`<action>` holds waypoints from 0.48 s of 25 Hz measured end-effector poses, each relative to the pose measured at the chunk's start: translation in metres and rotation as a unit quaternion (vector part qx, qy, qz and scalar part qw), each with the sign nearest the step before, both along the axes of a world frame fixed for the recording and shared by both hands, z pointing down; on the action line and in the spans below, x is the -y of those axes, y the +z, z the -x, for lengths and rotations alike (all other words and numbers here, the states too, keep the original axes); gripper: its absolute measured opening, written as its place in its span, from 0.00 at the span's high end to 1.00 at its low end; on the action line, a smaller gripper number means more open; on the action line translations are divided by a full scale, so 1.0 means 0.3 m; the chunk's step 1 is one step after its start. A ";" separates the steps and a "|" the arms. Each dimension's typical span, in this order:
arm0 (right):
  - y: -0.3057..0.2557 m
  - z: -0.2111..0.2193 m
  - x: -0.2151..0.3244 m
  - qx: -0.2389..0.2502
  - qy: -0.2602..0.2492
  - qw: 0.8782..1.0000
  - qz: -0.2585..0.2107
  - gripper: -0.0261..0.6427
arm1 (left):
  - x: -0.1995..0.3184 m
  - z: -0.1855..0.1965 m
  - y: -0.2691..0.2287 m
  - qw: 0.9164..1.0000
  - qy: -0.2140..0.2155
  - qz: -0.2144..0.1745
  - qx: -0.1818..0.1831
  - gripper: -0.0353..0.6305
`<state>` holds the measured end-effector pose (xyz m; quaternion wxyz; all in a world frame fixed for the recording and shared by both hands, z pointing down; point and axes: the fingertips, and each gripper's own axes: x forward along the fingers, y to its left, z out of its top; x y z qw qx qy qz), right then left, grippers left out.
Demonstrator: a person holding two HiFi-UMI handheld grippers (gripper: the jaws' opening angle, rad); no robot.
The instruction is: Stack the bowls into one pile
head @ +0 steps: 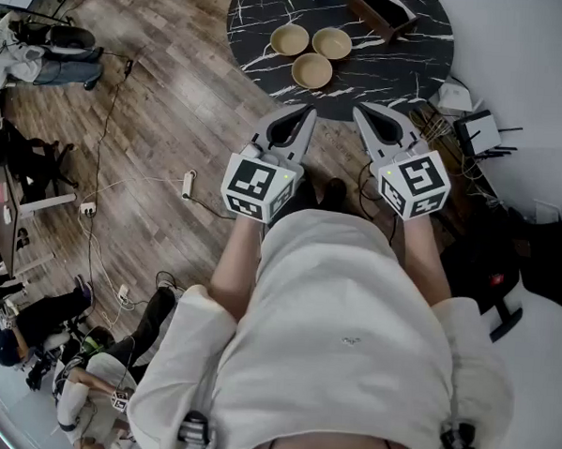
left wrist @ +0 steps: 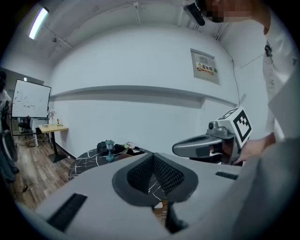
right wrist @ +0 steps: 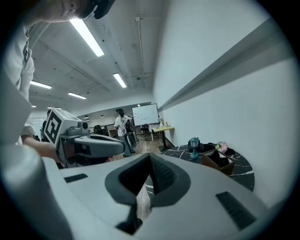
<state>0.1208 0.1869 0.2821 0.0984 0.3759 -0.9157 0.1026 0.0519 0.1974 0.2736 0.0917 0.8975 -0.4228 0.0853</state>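
Bowls: three tan ones, not stacked, each sitting upright and empty on the dark marbled table (head: 402,70), near its front-left part. Far-left bowl (head: 290,39) and far-right bowl (head: 332,43) sit side by side. The near bowl (head: 312,70) is just in front, between them. Rims look like they touch, but I can't confirm that from the head view.

A wooden box (head: 381,10) sits on the table behind the bowls, off to the right. A small teal lamp (right wrist: 194,146) is further back on the same table.

Left gripper (head: 304,112): fingers pressed together, nothing between them. It points at the table and is held short of its edge, over the wood floor (head: 146,118).

Right gripper (head: 364,112): same, fingers pressed together and empty. It sits level with the left one, with a gap between the two.

Neither gripper touches a bowl. A power strip (head: 188,183) lies on the floor to the left.
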 end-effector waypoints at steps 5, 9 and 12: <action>-0.013 0.027 -0.030 -0.022 -0.012 1.000 -0.009 0.96 | -0.027 0.019 0.020 0.999 0.004 0.030 0.018 0.94; -0.014 0.033 -0.047 -0.022 -0.012 1.000 -0.013 0.96 | -0.048 0.028 0.032 0.999 0.004 0.044 0.024 0.94; -0.013 0.042 -0.056 -0.016 -0.013 1.000 -0.007 0.96 | -0.052 0.042 0.038 0.999 -0.002 0.046 0.029 0.94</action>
